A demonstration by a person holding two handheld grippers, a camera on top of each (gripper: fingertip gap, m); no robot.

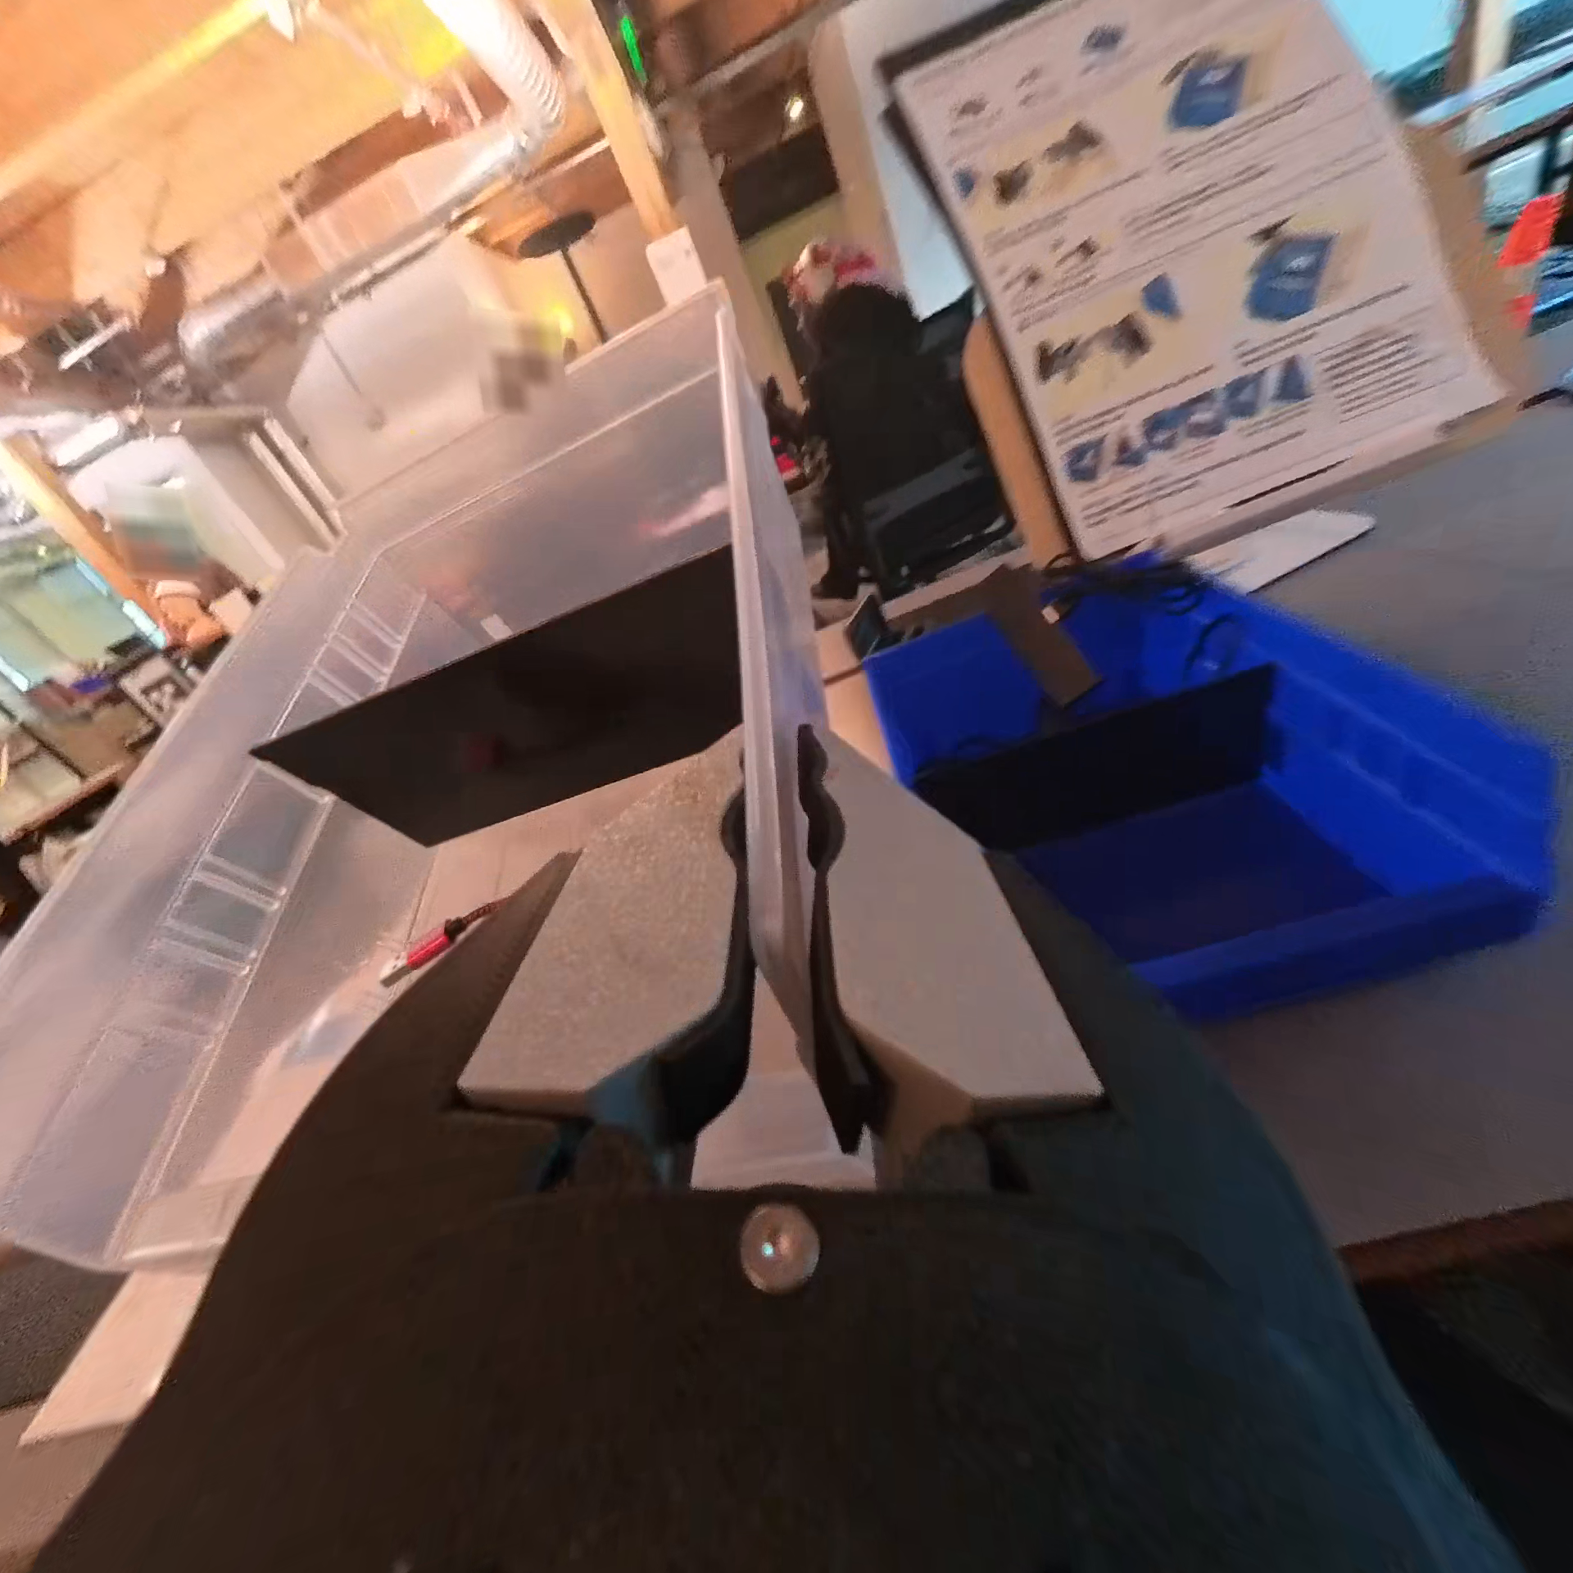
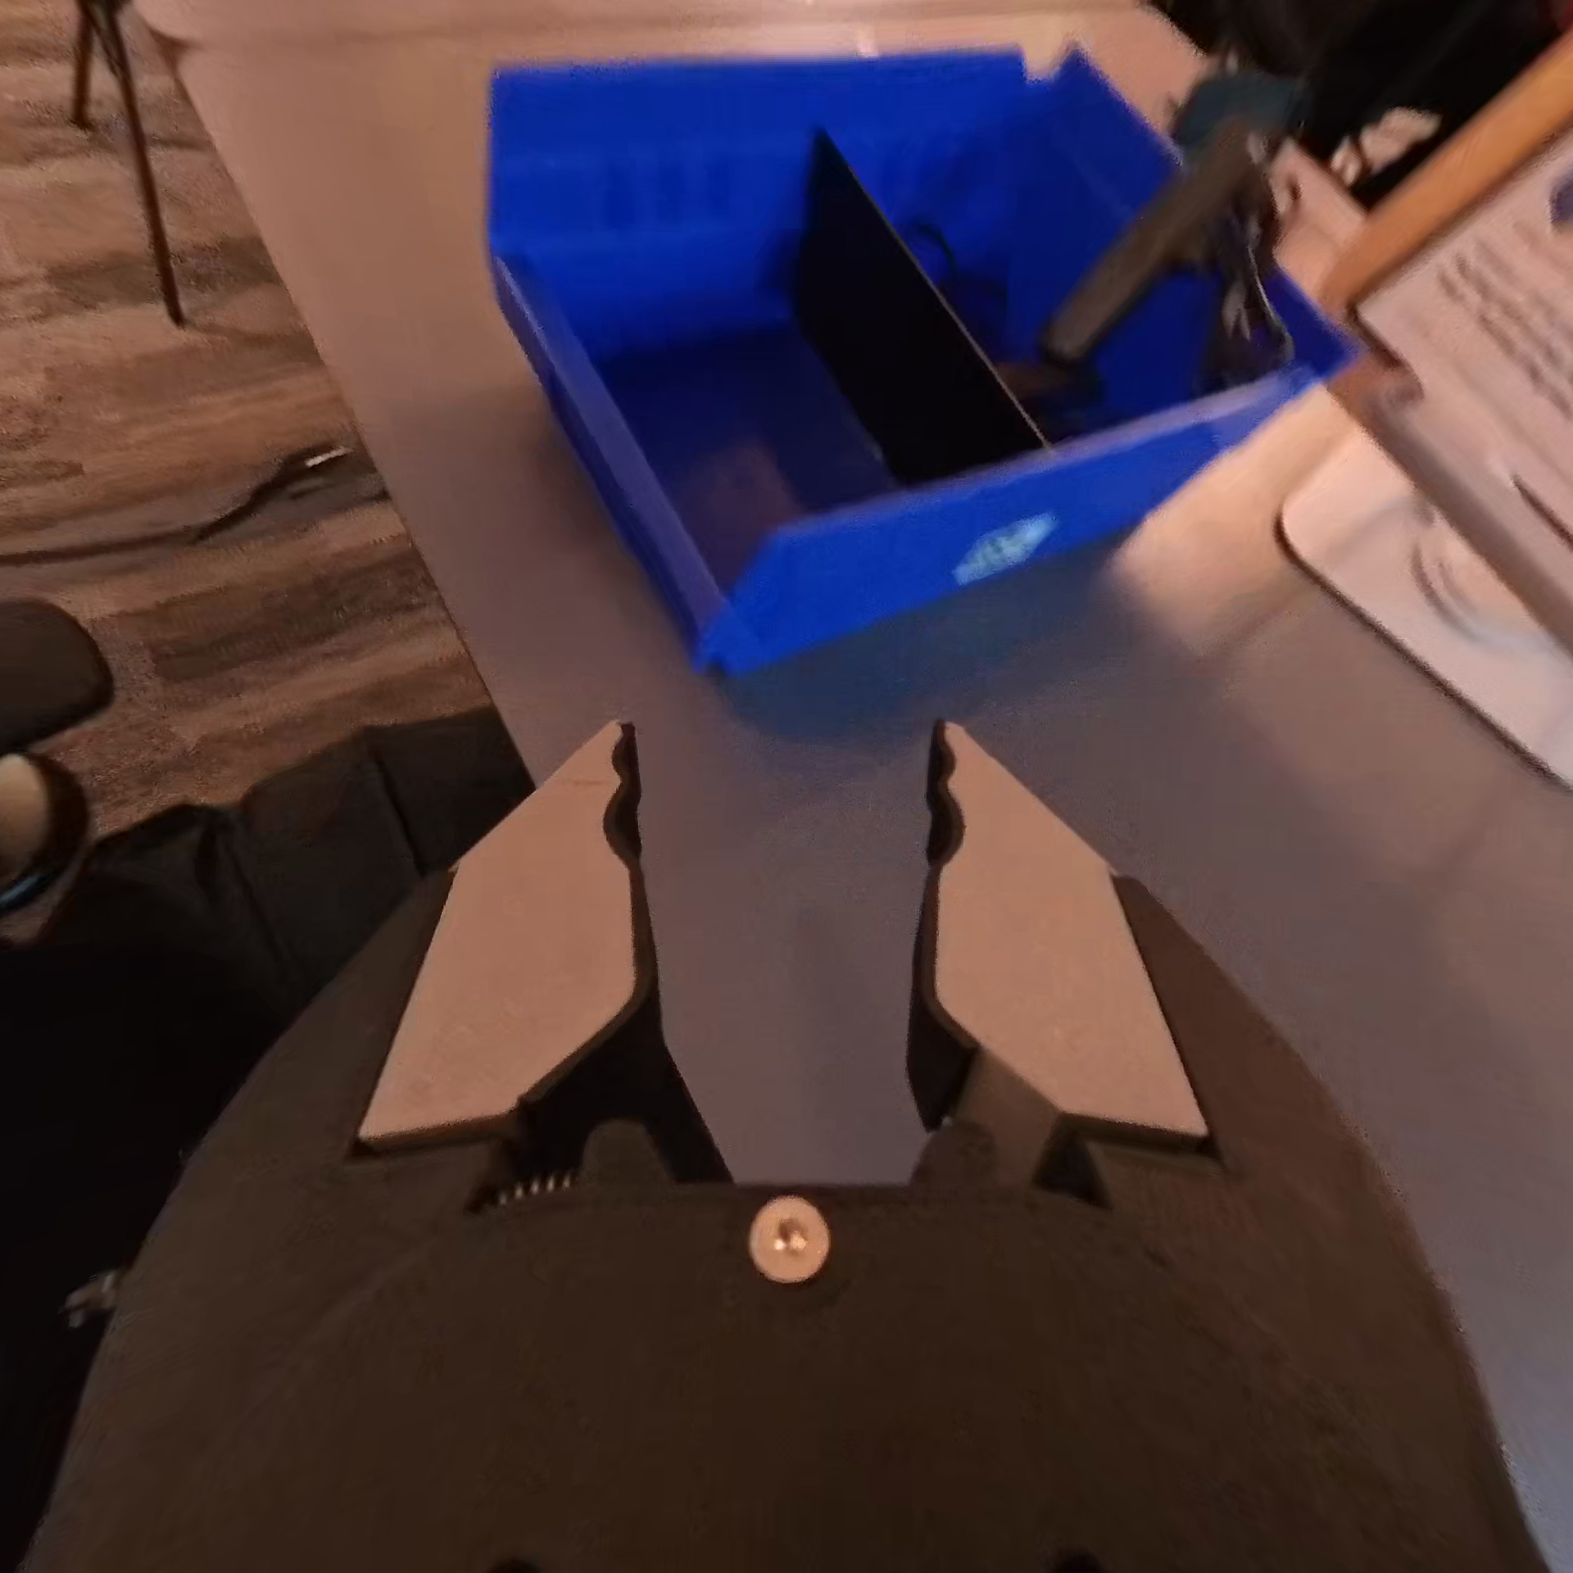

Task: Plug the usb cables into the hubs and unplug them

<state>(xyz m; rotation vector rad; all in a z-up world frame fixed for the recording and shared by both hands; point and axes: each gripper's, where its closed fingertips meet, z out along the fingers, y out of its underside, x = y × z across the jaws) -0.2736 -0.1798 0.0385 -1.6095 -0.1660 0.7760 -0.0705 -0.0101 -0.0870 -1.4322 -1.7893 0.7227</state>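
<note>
My left gripper (image 1: 779,766) is shut on the thin side wall of a clear plastic bin (image 1: 749,528) and holds it tilted. Inside that bin are a black divider (image 1: 545,706) and a red USB plug (image 1: 430,946) on a braided cable. A blue bin (image 1: 1362,851) with a black divider stands to the right; it holds a grey hub (image 1: 1043,630) and black cables. In the right wrist view my right gripper (image 2: 783,749) is open and empty above the table, short of the blue bin (image 2: 894,545), where the hub (image 2: 1149,247) leans by black cables (image 2: 1243,281).
A printed poster board (image 1: 1192,255) stands behind the blue bin, with a white sheet (image 2: 1404,596) at its foot. A person in dark clothes (image 1: 868,408) is far behind. The table's left edge (image 2: 383,426) drops to a patterned carpet (image 2: 170,383). The gap from one gripper's tips to the other's is roughly 30 cm.
</note>
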